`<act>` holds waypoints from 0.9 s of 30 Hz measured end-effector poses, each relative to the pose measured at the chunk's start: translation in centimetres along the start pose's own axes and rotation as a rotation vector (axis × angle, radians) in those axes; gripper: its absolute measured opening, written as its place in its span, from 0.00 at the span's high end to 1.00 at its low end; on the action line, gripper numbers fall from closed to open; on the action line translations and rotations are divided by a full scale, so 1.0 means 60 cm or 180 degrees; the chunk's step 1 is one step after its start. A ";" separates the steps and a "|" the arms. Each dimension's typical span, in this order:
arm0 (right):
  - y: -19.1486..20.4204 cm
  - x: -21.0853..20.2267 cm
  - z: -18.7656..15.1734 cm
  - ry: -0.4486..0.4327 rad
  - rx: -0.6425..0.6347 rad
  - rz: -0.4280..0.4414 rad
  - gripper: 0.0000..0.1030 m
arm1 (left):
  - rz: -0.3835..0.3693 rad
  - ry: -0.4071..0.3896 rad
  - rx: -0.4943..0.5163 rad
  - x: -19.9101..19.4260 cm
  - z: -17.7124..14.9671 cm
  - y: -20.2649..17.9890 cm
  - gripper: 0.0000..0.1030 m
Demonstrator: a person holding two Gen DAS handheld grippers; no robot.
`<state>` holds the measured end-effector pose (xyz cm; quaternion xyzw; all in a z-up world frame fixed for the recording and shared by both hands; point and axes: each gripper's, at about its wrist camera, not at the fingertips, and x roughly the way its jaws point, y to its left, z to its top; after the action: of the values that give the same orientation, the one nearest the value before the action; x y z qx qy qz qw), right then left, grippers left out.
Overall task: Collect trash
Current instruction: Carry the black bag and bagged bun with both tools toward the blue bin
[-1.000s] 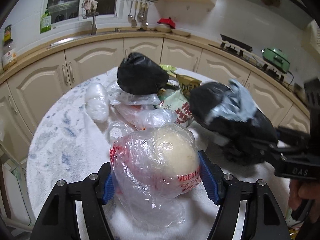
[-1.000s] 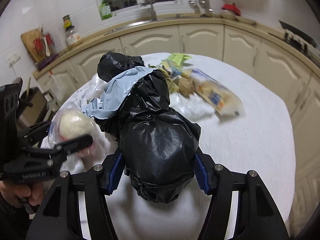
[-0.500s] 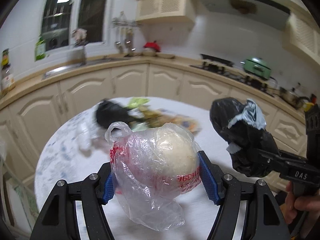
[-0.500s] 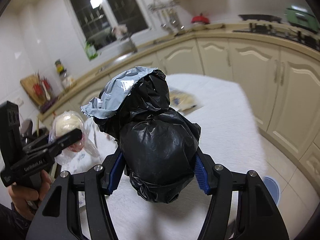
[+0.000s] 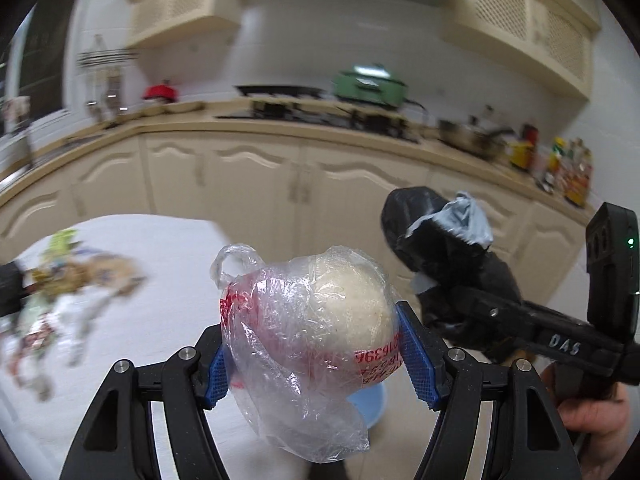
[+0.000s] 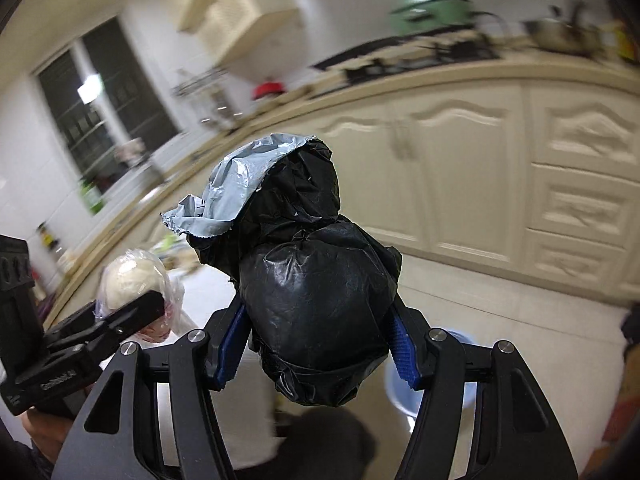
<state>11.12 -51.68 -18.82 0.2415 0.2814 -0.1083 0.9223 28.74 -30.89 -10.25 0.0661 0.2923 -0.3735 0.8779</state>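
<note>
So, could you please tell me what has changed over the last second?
Both bags were lifted off the table and swung away toward the blue bin on the floor. Unchanged: left gripper clamps the clear bag, right gripper the black bag.

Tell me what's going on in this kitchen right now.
A person is clearing trash with a handheld gripper in each hand. The left gripper is clamped on a clear plastic bag with a pale round lump inside. The right gripper is clamped on a tied black trash bag with a grey scrap at its top. Both bags are held in the air, off the white table, where more blurred litter lies. A blue bin sits on the floor below.
</note>
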 end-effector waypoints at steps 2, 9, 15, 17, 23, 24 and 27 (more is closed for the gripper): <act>-0.040 0.005 -0.005 0.0037 0.0123 -0.0102 0.39 | -0.0095 0.0114 0.0083 0.049 -0.005 -0.037 0.35; -0.164 0.080 -0.047 0.0313 0.0545 -0.0361 0.39 | -0.0136 0.0651 0.0190 0.229 -0.026 -0.068 0.34; -0.252 0.197 -0.078 0.0693 0.0852 -0.0512 0.39 | -0.0006 0.1143 0.0214 0.410 -0.025 -0.080 0.29; -0.278 0.232 -0.092 0.0817 0.0980 -0.0548 0.37 | 0.0117 0.1313 0.0238 0.468 -0.031 -0.080 0.20; -0.323 0.266 -0.127 0.0934 0.1327 -0.0617 0.05 | 0.0373 0.1343 0.0333 0.573 0.004 -0.099 0.01; -0.324 0.261 -0.128 0.0926 0.1349 -0.0635 0.01 | 0.0382 0.1334 0.0361 0.575 0.003 -0.103 0.01; -0.327 0.240 -0.130 0.0865 0.1421 -0.0693 0.00 | 0.0379 0.1296 0.0437 0.540 -0.005 -0.124 0.01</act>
<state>12.67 -65.53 -40.26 0.4194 0.3959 -0.2327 0.7831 41.27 -56.06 -27.94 0.2169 0.4330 -0.3191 0.8147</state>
